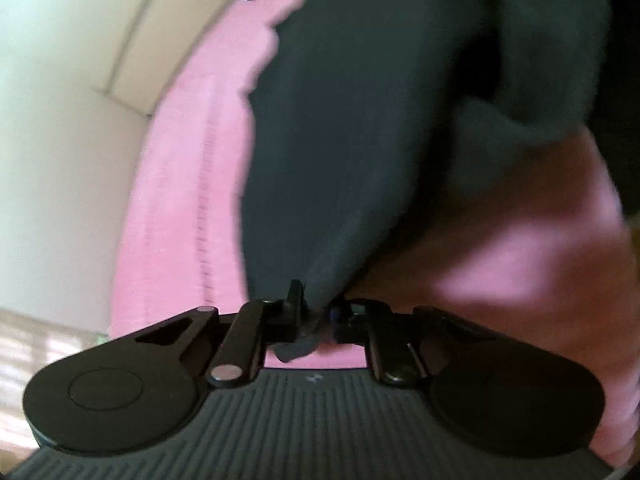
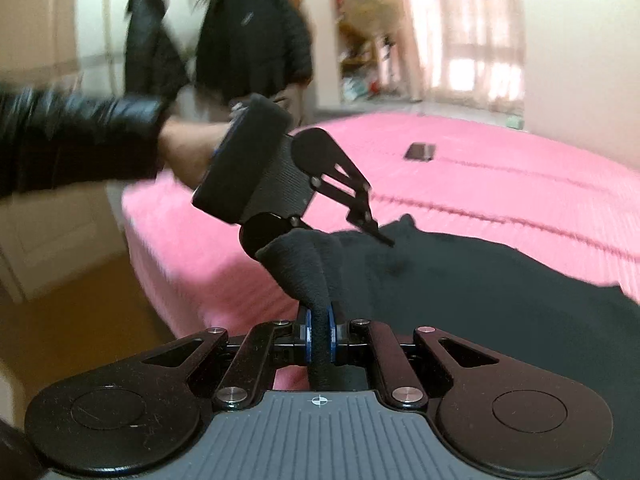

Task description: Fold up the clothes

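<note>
Both tools pinch the dark garment: the right tool clamps a bunched edge, and the left tool grips another edge. Most of the garment lies rumpled on the pink bed, lifted near the bed's corner. I judge folding barely begun; no neat fold shows.

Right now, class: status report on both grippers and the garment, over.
Left gripper, right gripper both shut on dark knit garment. Garment partly lifted off pink bedspread. Small dark flat object lies well clear.

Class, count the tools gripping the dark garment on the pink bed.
2. The right tool pinches a bunched fold near the bed's edge; the left tool pinches the garment just beyond.
</note>
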The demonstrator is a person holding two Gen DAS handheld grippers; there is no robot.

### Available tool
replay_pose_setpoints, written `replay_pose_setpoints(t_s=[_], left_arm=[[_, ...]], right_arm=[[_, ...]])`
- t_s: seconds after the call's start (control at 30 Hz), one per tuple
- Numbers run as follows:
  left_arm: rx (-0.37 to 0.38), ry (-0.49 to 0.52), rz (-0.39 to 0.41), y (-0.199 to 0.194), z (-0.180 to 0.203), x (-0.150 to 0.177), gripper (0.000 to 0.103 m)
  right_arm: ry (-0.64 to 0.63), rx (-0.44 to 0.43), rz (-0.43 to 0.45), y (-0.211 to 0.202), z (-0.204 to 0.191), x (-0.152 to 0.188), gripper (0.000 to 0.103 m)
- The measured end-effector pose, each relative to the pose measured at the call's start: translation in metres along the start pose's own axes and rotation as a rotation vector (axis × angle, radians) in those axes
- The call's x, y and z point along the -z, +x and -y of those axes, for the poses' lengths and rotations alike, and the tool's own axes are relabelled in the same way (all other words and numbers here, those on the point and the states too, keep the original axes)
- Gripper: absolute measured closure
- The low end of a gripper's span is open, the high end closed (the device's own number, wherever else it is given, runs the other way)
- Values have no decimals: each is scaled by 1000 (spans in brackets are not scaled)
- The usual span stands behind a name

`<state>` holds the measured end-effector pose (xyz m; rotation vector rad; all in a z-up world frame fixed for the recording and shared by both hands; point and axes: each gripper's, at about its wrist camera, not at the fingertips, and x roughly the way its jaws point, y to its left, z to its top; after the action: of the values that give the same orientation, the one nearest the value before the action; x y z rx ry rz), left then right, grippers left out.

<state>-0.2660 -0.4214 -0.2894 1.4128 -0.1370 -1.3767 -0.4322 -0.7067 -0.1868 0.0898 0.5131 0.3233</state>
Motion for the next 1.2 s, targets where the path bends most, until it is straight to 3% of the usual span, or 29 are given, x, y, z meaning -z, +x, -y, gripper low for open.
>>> replay_pose_setpoints(t_s=[0.13,0.27,0.5,0.6,0.63,0.7,0.83,0.9,0.93,0.97,1.13,1.2], left_arm=[[-81,11,64,-17,-37,-61,92],[-80,99,128,0,-61,-137,92],[54,239,216,94,-49,-263,91],[126,264,170,150,-20,-298,82],[130,259,155,162,-12,-302,77],[136,235,135,178,-2,-307,76],[152,4,185,148,-34,-286,61],[158,-153,181,135,-59,-269,60],[162,-222,173,129,-69,-259,60],[170,-277,163,124,-76,-247,60],[208,-403,119,128,-80,-226,60],[231,-426,110,134,-76,-227,60]], right_arm=[[119,64,134,-48,18,3,97],[227,192,249,-108,39,19,97],[531,450,353,-185,103,83,97],[736,506,337,-190,140,122,96],[805,512,331,-191,150,134,96],[900,520,334,-196,159,151,96],[899,520,363,-201,153,156,95],[914,511,376,-200,157,158,78],[920,501,386,-198,159,159,48],[924,493,397,-195,160,158,30],[965,482,436,-180,176,152,31],[999,487,451,-178,185,151,77]])
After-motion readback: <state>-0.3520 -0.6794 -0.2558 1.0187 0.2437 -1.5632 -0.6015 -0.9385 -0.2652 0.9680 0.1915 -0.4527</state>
